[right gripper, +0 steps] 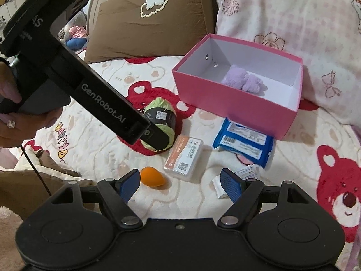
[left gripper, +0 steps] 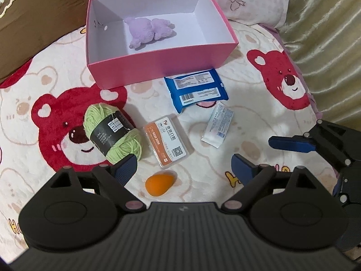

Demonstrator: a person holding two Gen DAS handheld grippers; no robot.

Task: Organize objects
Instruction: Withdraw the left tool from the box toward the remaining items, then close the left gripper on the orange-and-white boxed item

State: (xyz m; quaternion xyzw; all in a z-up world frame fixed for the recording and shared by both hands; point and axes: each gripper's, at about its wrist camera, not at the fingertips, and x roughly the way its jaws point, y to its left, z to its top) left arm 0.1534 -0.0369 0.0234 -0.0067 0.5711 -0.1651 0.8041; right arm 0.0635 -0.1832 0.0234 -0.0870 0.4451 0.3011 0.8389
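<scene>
Pink cardboard box (left gripper: 162, 67) at the far side of the bear-print bed quilt (left gripper: 259, 117), open-topped, already holding a lilac plush toy (left gripper: 149, 32). Nearer, loose and probably awaiting sorting: green yarn ball (left gripper: 112, 133), orange-labelled clear case (left gripper: 168, 142), blue wipes pack (left gripper: 196, 90), white sachet (left gripper: 217, 127), orange egg-shaped sponge (left gripper: 158, 184). Left claw (left gripper: 183, 166) spread wide above the sponge, gripping nothing.

From the right wrist: right claw (right gripper: 179, 184) likewise wide and empty, near the sponge (right gripper: 152, 177) and sachet (right gripper: 246, 172). Brown pillow (right gripper: 149, 20) behind.
</scene>
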